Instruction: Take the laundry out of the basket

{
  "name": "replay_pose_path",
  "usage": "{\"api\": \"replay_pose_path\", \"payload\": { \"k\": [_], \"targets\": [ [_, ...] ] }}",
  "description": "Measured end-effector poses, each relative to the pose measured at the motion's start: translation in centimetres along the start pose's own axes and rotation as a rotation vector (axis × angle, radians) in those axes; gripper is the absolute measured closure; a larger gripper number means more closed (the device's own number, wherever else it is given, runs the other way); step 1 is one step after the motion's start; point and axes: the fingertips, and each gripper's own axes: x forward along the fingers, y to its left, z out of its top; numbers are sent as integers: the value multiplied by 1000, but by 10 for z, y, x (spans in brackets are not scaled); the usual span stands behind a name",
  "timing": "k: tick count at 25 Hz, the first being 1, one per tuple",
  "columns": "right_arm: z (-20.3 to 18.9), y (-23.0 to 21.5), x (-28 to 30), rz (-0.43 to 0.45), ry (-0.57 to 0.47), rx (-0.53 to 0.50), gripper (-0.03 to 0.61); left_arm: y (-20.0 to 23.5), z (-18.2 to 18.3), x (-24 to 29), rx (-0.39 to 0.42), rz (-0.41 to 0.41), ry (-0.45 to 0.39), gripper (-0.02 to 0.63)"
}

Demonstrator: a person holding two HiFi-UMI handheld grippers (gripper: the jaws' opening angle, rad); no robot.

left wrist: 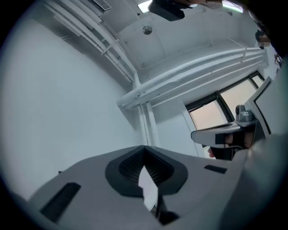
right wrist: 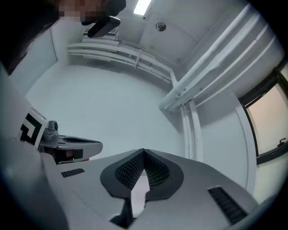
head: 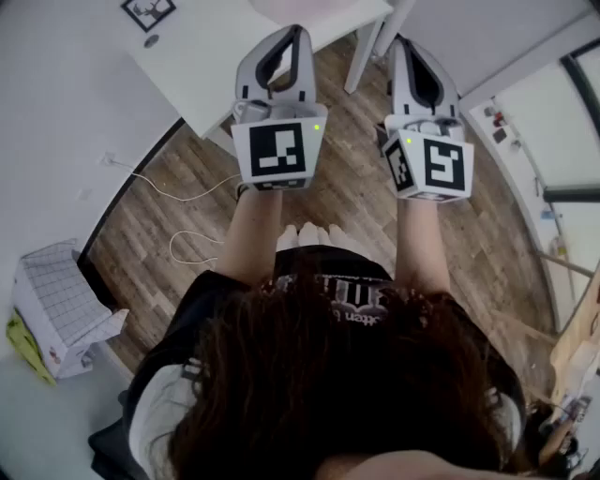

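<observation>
Wood-plank flooring is stretching across the room under a white table, with a thin white cable trailing over the boards. A white gridded box is sitting by the white wall at the left. Higher up, white pipes are running along wall and ceiling, a window is letting in pale warm daylight, and a ceiling light is glowing.
</observation>
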Motion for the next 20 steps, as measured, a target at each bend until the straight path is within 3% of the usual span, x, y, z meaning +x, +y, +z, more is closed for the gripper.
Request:
{"api": "replay_pose_path", "payload": {
  "k": [14,20],
  "targets": [
    [1,-14,-9,33,-23,69,551,-15,2,0,9,-5,-2,615],
    [-13,-17,-16,81,11,73,549,-20,-6,1,-51,-34,18,615]
  ]
}}
